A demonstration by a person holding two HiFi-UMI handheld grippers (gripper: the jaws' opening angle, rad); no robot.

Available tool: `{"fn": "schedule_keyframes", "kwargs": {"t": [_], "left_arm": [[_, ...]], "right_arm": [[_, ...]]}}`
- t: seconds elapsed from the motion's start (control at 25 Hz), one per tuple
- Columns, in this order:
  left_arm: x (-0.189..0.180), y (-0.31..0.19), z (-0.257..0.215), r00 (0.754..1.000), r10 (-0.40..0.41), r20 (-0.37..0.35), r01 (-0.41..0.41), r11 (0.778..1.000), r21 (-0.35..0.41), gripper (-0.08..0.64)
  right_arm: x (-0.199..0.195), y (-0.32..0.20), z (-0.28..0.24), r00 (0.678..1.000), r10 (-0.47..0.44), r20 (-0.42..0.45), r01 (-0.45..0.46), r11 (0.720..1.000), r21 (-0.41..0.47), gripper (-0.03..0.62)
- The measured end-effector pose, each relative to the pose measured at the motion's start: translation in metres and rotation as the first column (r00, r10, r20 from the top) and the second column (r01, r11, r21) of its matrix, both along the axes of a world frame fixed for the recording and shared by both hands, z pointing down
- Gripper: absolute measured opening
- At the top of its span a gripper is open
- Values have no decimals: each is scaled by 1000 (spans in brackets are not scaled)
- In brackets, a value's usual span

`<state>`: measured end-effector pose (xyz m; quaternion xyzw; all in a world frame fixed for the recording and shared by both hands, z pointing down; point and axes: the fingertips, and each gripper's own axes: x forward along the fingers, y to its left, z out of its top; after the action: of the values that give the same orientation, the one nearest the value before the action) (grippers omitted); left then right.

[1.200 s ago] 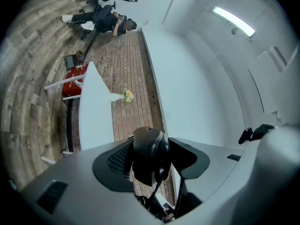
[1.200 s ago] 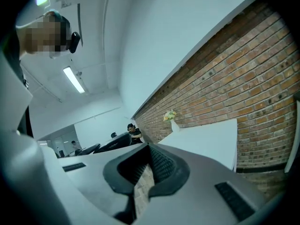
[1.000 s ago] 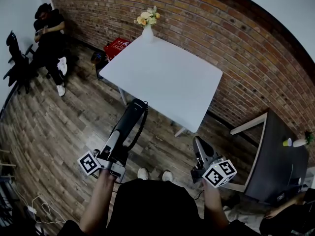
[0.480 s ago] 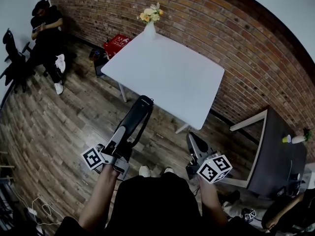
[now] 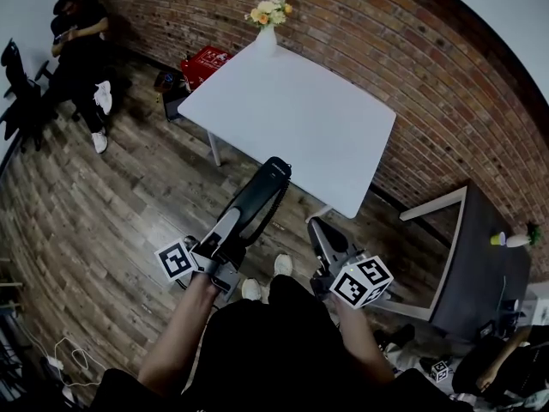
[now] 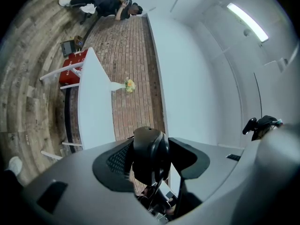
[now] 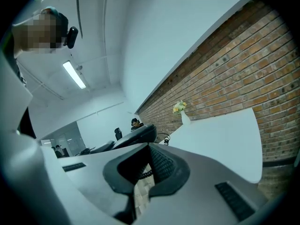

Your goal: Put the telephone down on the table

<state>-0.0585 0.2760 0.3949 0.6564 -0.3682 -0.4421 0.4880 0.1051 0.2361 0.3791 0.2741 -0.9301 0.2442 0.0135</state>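
My left gripper (image 5: 225,234) pinches the black telephone (image 5: 260,194), which juts out ahead of its jaws, in the air. Just to its right, my right gripper (image 5: 320,233) has its jaws pressed together on nothing. Ahead of both stands the white table (image 5: 292,118), with a flower vase (image 5: 268,33) at its far corner.

Telephone (image 6: 149,146) lower end hidden within left tongs (image 6: 150,159), seated person (image 5: 81,45) perhaps cropped at edge, flowers (image 5: 268,9) indistinct.

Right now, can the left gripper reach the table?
Probably yes. Nothing stands between the left gripper, which holds the phone, and the table. The phone's tip seems to be about at the table's bare near edge.
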Motion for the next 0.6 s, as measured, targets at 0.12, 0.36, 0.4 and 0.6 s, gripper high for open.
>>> {"fn": "schedule_keyframes", "kwargs": {"t": [0.12,0.36,0.4,0.6], "left_arm": [[3,-11,2,1000,11,0,-11,1000,1,236],[6,-36,8,1000,14,1,-14,1000,-14,236],[6,-43,8,1000,13,2,-13,1000,-17,236],[0,-77,9,1000,-7,7,7,1000,-28,236]], "right_arm": [[-7,-7,-2,1000,-5,5,5,1000,12,21],[-10,-32,2,1000,-8,15,8,1000,0,21],[-11,-38,3,1000,-10,20,10,1000,-3,21],[-18,-72,10,999,-30,32,31,999,-19,21]]}}
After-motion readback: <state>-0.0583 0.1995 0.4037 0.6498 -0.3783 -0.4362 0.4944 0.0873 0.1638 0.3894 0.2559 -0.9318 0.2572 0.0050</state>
